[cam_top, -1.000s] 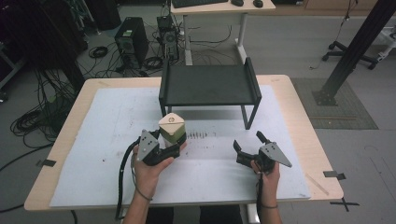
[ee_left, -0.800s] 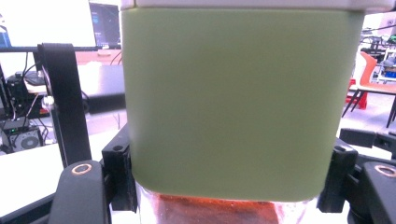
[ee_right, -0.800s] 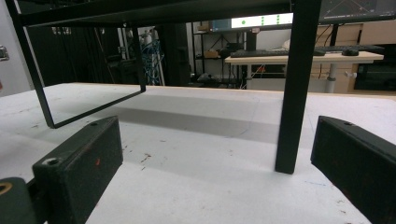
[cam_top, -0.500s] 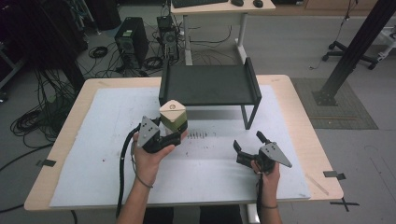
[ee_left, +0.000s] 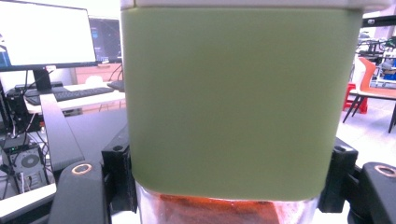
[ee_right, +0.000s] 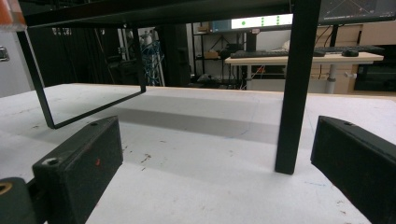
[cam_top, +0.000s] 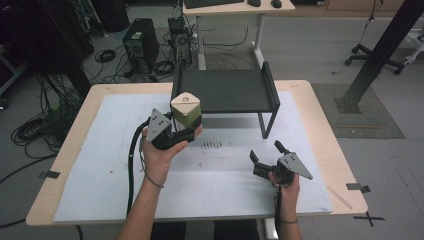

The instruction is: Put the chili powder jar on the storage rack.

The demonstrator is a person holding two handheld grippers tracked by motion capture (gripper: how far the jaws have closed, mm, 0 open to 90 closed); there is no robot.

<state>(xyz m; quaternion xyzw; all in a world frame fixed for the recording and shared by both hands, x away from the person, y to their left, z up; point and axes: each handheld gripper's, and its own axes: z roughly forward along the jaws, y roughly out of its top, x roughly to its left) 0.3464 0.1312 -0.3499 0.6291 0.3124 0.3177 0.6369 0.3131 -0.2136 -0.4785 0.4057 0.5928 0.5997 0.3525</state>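
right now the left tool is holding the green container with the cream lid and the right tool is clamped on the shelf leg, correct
Not quite. The right tool is open and grips nothing: in the right gripper view the black shelf leg stands beyond its spread jaws, untouched. The left tool does hold the green container with the cream lid, as the high view shows.

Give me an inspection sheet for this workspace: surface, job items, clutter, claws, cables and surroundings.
Surface: wooden table under a white mat with small dark specks.
Job's things: green square container with a cream lid, held above the mat beside the black metal shelf rack; something reddish shows through its clear base.
Clutter: nothing seen.
Grippers: left claw shut on the container; right claw open, low over the mat, facing a rack leg.
Cables: black cable trails from the left claw along the forearm; loose cables on the floor.
Surroundings: computer tower, second desk with keyboard, black post.
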